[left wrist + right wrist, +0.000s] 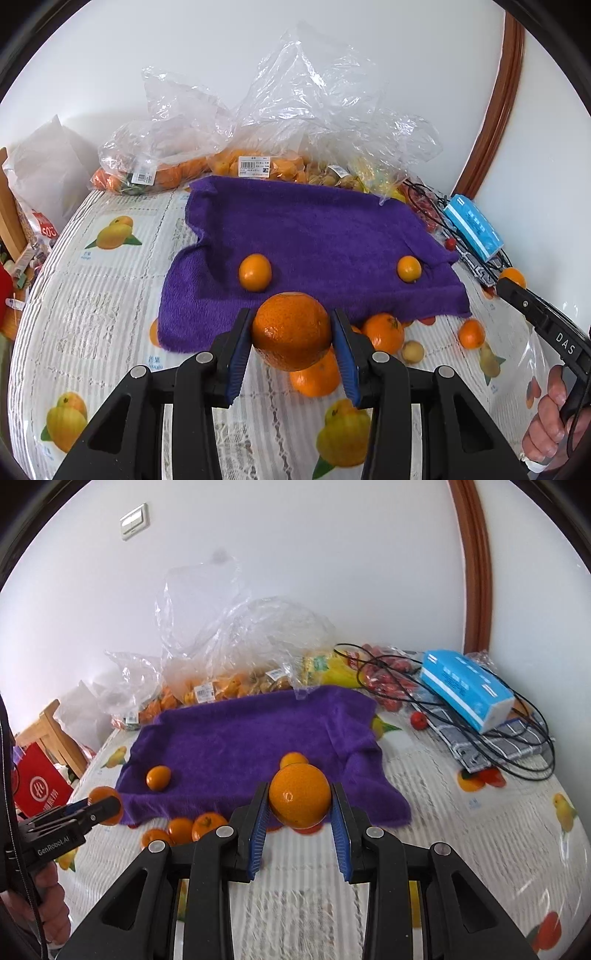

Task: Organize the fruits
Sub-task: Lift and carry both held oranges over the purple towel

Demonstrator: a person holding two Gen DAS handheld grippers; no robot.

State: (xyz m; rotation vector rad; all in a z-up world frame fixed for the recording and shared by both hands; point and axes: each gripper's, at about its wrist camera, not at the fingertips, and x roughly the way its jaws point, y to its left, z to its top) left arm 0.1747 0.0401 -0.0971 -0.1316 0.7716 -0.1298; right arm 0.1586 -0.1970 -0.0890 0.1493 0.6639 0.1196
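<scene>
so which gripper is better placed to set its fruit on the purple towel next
Probably the right. The right gripper holds its orange nearly over the purple towel's near edge, while the left gripper with its mandarin hangs further back over the loose fruit.

My black grippers' blue pads clamp orange fruits above a purple towel, on a white striped tablecloth printed with yellow fruit, a light-blue tissue pack far right.
</scene>
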